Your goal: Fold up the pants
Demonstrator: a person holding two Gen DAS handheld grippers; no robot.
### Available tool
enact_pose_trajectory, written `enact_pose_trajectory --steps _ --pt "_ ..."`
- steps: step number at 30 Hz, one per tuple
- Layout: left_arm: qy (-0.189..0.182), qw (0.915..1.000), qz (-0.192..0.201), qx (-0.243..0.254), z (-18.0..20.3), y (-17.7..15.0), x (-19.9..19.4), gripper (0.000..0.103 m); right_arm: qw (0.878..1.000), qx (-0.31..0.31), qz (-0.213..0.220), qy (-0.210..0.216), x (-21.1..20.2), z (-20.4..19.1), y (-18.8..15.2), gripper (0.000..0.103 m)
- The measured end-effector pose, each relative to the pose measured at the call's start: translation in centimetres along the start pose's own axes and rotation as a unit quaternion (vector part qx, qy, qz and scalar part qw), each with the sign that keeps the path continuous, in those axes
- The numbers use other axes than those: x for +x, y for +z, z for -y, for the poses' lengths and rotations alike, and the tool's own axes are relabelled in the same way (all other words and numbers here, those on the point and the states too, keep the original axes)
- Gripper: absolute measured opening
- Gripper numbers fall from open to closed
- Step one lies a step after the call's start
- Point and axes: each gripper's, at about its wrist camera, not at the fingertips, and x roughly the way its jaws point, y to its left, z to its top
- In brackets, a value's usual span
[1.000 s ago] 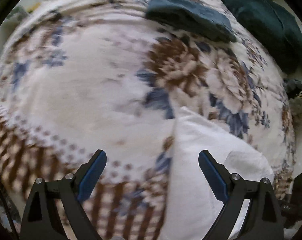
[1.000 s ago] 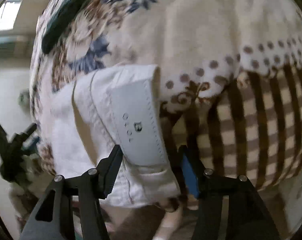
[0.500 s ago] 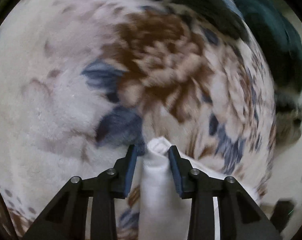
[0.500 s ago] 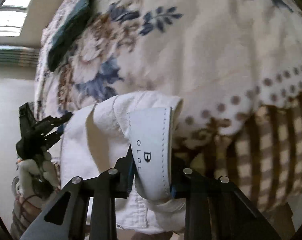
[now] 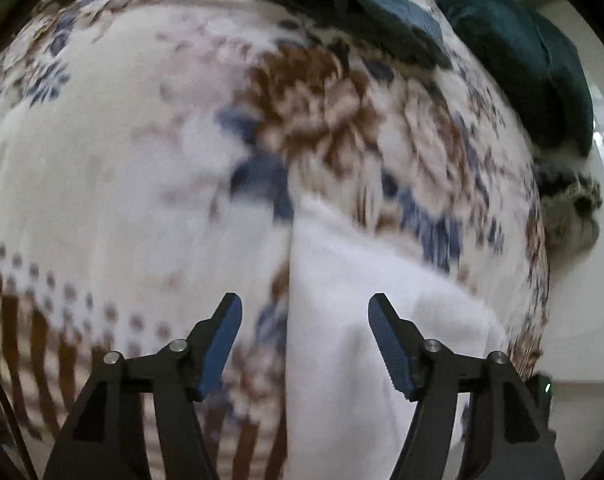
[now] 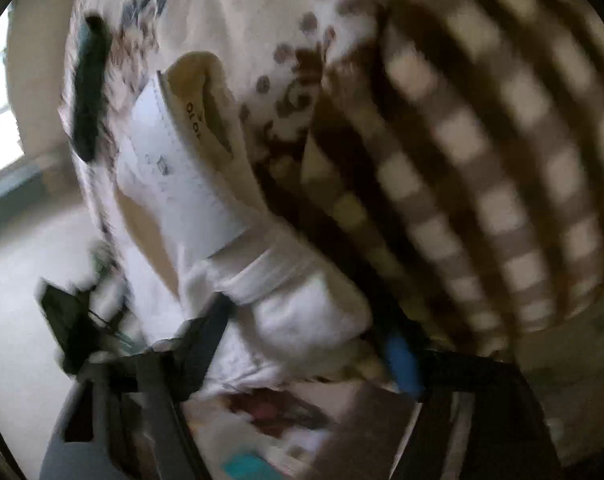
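Half a second ago our left claw (image 5: 305, 344) was pinched on a peak of the white pants (image 5: 341, 320); now its jaws are opening and stand apart, with the cloth lying below and between them but neither pad pressing on it. The pants have dropped back onto the floral blanket (image 5: 142, 160) of the bed, where they lie as a white slab reaching from the bottom of the left view up toward the big brown flower, one long straight edge running up the middle. We read that as a release: this end of the garment has been set down where we wanted it. Our right claw (image 6: 302, 344) was clamped on the waistband half a second ago, and its jaws are opening too, though more slowly. The picture is blurred, and the bunched waistband end of the pants (image 6: 302, 312) fills the gap between the fingers, so contact looks likely but we cannot be certain the pads press it. The white label strip (image 6: 174, 168) has swung to a slant, so that end appears to be turning as it comes down near the blanket's striped border (image 6: 481, 160). A folded dark green garment (image 5: 353, 12) lies well apart, further up the bed. To our eye one fold is being laid down, with smoothing and further folds to come.
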Motion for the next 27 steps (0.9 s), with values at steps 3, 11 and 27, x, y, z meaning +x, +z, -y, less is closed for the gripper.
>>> enact_pose_trajectory --steps 3,11,27 --pt "0.009 0.9996 -0.020 0.015 0.3 -2.6 0.6 0.064 0.989 -0.097 0.058 -0.091 -1.5 -4.3 -2.2 0.019" --pt "0.044 0.9976 -0.023 0.048 0.9 -4.0 2.4 0.084 0.982 -0.111 0.057 -0.143 -3.7 -3.9 -4.7 0.019" --pt "-0.049 0.9959 -0.053 0.055 2.2 5.5 7.8 0.059 0.990 -0.104 0.064 -0.071 -4.0 -5.3 4.4 0.077"
